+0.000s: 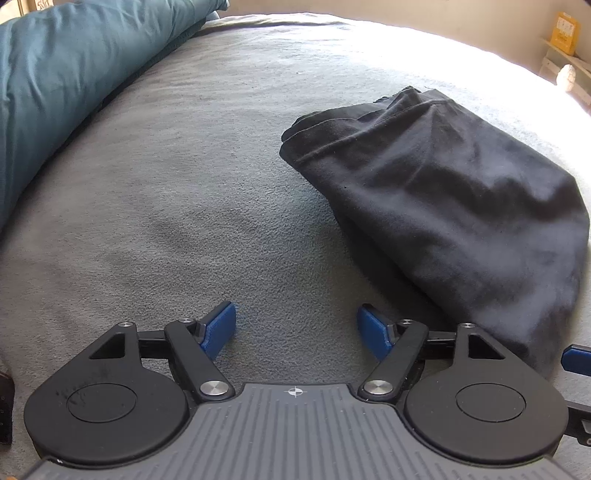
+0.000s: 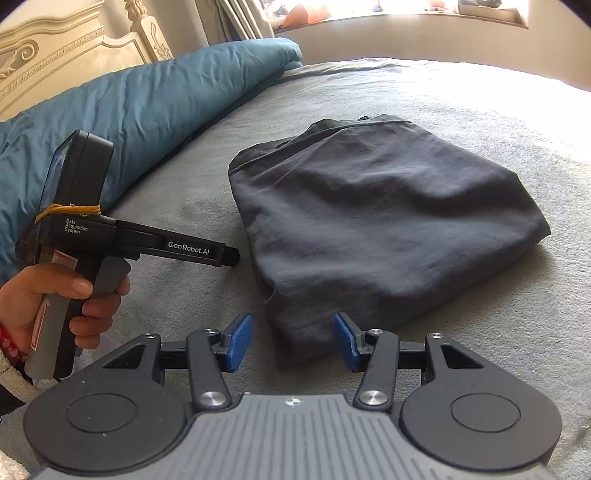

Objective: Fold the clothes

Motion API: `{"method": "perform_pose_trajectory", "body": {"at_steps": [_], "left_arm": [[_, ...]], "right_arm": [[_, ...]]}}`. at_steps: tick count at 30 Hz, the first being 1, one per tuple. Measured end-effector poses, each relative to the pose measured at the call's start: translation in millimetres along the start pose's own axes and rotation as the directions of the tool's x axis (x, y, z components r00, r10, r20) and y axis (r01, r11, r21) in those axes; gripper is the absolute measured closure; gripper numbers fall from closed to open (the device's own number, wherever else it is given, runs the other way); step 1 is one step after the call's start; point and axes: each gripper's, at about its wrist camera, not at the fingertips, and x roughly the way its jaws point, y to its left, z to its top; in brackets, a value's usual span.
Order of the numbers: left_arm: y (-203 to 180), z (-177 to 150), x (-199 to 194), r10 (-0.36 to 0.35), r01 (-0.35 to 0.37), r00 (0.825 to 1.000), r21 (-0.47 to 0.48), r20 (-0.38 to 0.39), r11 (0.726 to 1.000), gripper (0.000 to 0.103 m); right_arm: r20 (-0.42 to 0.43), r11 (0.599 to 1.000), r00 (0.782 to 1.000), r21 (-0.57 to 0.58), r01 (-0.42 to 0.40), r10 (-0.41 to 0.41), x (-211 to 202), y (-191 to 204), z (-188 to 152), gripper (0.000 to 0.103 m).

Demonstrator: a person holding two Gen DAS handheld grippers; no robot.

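Note:
A dark grey garment lies folded into a compact bundle on the grey bed cover. My left gripper is open over bare cover, to the left of the garment's near corner, with nothing between its blue pads. My right gripper is open too, its pads standing either side of the garment's near edge without closing on it. In the right wrist view a hand holds the left gripper's body, which points toward the garment's left side.
A teal duvet is bunched along the left of the bed. A cream carved headboard rises behind it. A shelf with a yellow box sits at the far right. Bright sunlight falls on the bed's far side.

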Motion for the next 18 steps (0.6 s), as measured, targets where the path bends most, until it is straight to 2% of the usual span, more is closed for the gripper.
{"method": "perform_pose_trajectory", "body": {"at_steps": [18], "left_arm": [[1.5, 0.5, 3.7, 0.031, -0.031, 1.000, 0.019, -0.001, 0.999, 0.023]], "right_arm": [[-0.034, 1.000, 0.999, 0.001, -0.012, 0.012, 8.5, 4.7, -9.2, 0.051]]}}
